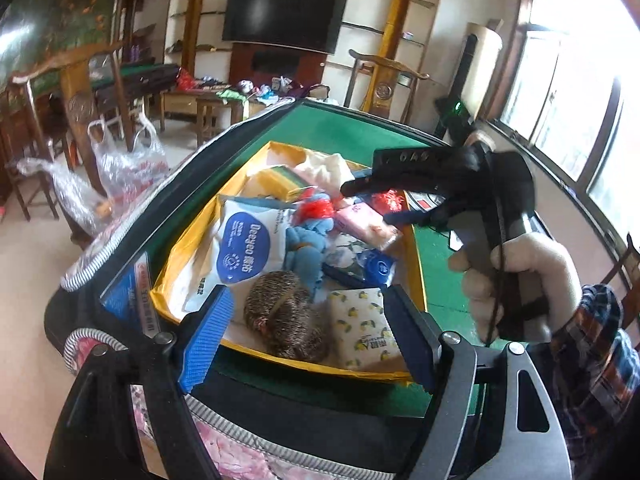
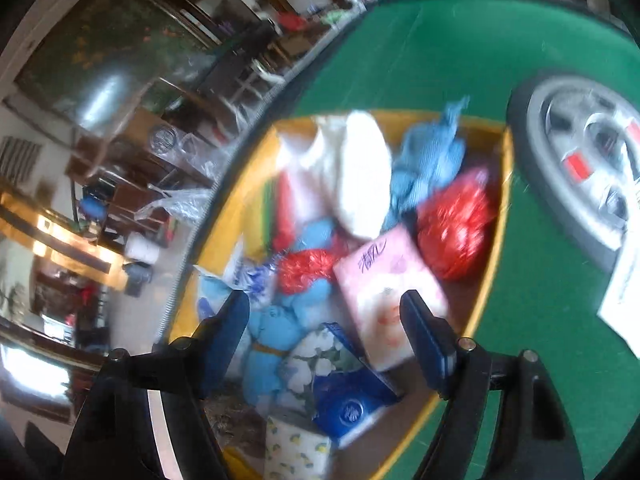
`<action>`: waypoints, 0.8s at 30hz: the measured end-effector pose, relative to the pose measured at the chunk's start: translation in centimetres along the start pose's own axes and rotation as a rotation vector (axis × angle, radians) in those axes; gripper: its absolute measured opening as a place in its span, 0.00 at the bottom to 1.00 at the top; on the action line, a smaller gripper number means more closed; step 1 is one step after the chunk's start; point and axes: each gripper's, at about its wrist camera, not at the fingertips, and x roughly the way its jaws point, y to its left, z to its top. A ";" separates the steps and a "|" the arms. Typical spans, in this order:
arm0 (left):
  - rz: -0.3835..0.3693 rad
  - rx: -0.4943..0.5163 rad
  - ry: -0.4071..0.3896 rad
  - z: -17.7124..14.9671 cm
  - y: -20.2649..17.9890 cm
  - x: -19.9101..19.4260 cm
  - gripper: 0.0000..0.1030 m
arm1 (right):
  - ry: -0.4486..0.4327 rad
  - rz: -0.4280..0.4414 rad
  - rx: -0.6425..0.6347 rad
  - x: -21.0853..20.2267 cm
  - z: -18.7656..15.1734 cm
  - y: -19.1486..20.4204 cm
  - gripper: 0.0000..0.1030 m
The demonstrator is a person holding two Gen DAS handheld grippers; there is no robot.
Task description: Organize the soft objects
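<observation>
We see a matt green felt worktop (image 1: 340,128) carrying a yellow cardboard box (image 1: 418,276). Inside it lie glossy plastic tissue packs (image 1: 366,326), a fuzzy blue cloth toy (image 1: 308,248) and crinkled shiny red wrap (image 2: 454,228). The left tool (image 1: 308,330) has ribbed blue pads (image 1: 206,336).

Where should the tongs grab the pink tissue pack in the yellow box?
Across the narrow width of the pink tissue pack, coming from above: it lies flat on top of the pile with its long edges exposed, and the right tongs already hover open over it.

Window glare, right view motion-blurred.
</observation>
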 end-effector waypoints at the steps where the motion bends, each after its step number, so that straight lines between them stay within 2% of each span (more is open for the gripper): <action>1: 0.006 0.011 0.002 0.1 -0.3 0.1 0.75 | -0.029 -0.002 -0.017 -1.2 -0.4 0.4 0.71; 3: 0.008 0.029 0.003 0.2 -1.0 0.3 0.75 | -0.094 -0.018 -0.065 -3.8 -1.5 0.8 0.71; 5: 0.021 0.052 0.003 0.1 -2.0 0.5 0.75 | -0.197 -0.069 -0.131 -7.0 -3.4 1.3 0.71; 6: 0.027 0.062 0.004 0.0 -2.4 0.6 0.75 | -0.255 -0.100 -0.161 -8.0 -4.2 1.7 0.71; 7: 0.032 0.071 0.006 0.0 -2.9 0.8 0.75 | -0.350 -0.155 -0.203 -10.1 -5.9 1.7 0.73; 8: 0.037 0.077 0.009 0.0 -3.5 0.9 0.75 | -0.418 -0.203 -0.231 -11.0 -6.9 2.0 0.77; 10: 0.049 0.089 0.013 0.0 -4.3 1.2 0.75 | -0.534 -0.313 -0.281 -12.9 -9.2 1.9 0.99; 11: 0.056 0.097 0.015 0.0 -4.8 1.4 0.75 | -0.583 -0.370 -0.298 -13.6 -10.6 1.5 0.99; 12: 0.062 0.108 0.016 0.1 -5.4 1.6 0.75 | -0.595 -0.398 -0.305 -13.9 -11.2 1.1 0.99; 14: 0.074 0.127 0.010 0.1 -6.3 1.7 0.75 | -0.559 -0.421 -0.307 -13.5 -12.0 0.1 0.99; 18: 0.090 0.160 -0.021 0.0 -8.5 1.3 0.76 | -0.517 -0.425 -0.271 -13.5 -13.1 -2.2 0.99; 21: 0.121 0.181 -0.077 0.2 -9.6 0.2 0.81 | -0.503 -0.402 -0.241 -13.4 -14.2 -3.6 0.99; 24: 0.180 0.192 -0.164 0.5 -10.5 -1.2 0.82 | -0.509 -0.388 -0.232 -14.5 -16.0 -5.1 0.99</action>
